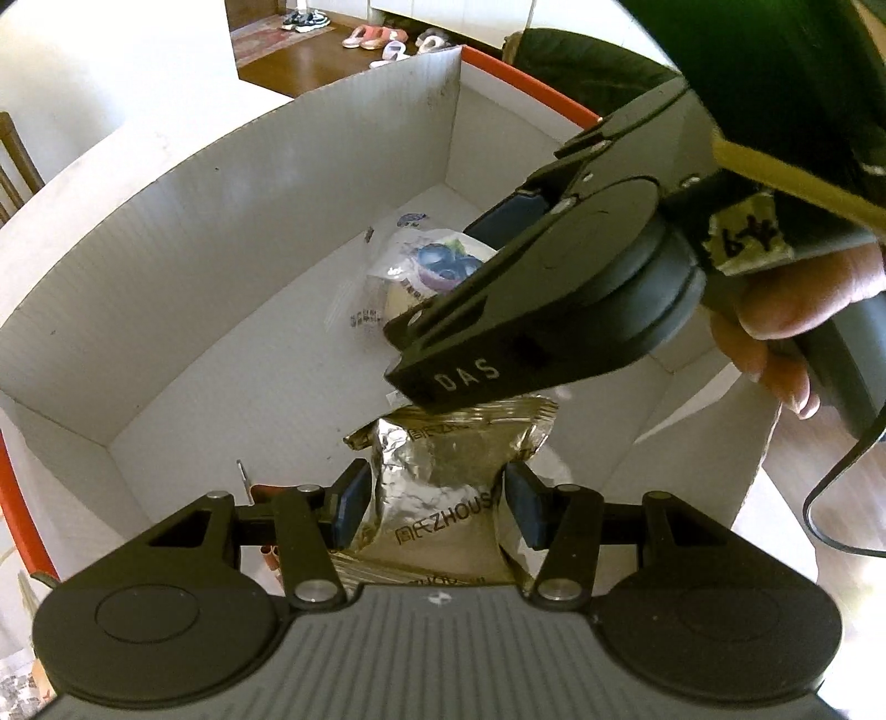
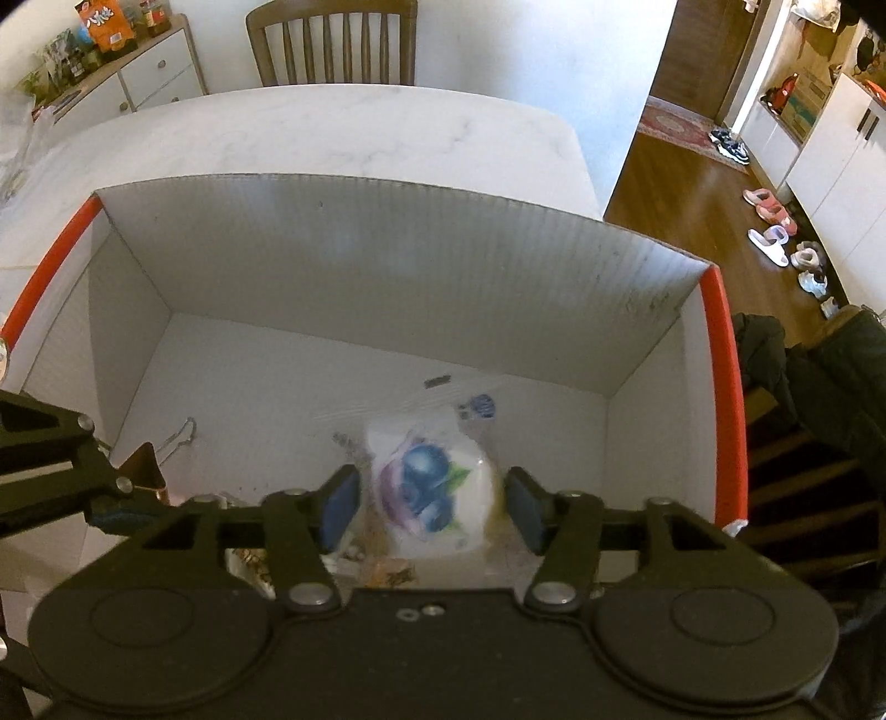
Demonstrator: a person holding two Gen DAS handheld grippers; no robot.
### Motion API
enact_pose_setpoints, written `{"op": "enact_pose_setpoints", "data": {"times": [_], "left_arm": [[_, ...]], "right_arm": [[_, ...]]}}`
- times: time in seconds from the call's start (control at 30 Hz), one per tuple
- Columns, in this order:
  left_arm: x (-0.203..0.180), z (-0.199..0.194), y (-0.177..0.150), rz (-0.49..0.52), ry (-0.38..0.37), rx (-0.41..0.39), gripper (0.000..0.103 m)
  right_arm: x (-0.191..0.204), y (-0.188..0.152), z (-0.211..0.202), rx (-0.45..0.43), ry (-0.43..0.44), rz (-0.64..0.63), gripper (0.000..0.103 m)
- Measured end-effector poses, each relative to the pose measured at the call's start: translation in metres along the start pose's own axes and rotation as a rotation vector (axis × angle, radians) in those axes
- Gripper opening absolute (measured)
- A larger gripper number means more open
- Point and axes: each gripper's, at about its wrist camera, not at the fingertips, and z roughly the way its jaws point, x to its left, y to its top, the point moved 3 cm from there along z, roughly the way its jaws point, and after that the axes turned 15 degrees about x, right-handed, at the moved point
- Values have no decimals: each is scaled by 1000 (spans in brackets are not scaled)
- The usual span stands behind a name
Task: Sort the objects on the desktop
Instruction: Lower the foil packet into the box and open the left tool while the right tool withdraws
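Note:
My left gripper (image 1: 437, 501) is shut on a silver foil snack pack (image 1: 443, 487) marked ZHOUS and holds it inside a white box (image 1: 194, 266) with a red rim. My right gripper (image 2: 432, 501) hangs over the same box (image 2: 387, 266), jaws open on either side of a white blueberry-print packet (image 2: 429, 493) that lies below on the box floor. That packet (image 1: 426, 271) also shows in the left wrist view, partly hidden by the right gripper's body (image 1: 554, 288).
A small metal clip (image 2: 180, 437) and a brown object (image 2: 145, 468) lie at the box's left side. The box stands on a white marble table (image 2: 332, 138). A wooden chair (image 2: 332, 44) stands behind the table; shoes lie on the wooden floor (image 2: 692, 210).

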Motion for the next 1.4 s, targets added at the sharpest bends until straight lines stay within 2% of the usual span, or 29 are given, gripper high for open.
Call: {"op": "enact_pose_setpoints", "data": {"times": [0.17, 0.3, 0.73, 0.83, 1.0, 1.07, 1.17, 1.3, 1.4], "left_arm": [[3, -10, -7, -31, -16, -25, 61], [2, -21, -19, -56, -35, -59, 64], [4, -45, -29, -73, -39, -157, 68], [0, -51, -35, -62, -28, -176, 75], [-2, -54, -39, -61, -24, -216, 77], [2, -45, -29, -69, -29, -237, 85], [3, -47, -32, -72, -27, -273, 86], [4, -57, -42, -77, -25, -321, 87], [5, -69, -55, -83, -35, -365, 97]], "right_arm": [[1, -3, -11, -18, 27, -9, 72], [4, -5, -24, -51, 36, -14, 88], [-5, -20, -82, -196, 129, 5, 96], [-3, -29, -98, -243, 143, 3, 96], [-1, -44, -108, -291, 140, -1, 99], [2, -48, -115, -318, 134, -5, 101], [11, -50, -127, -377, 120, 1, 102], [14, -55, -138, -412, 120, 19, 102], [19, -59, -146, -441, 123, 40, 102]]}}
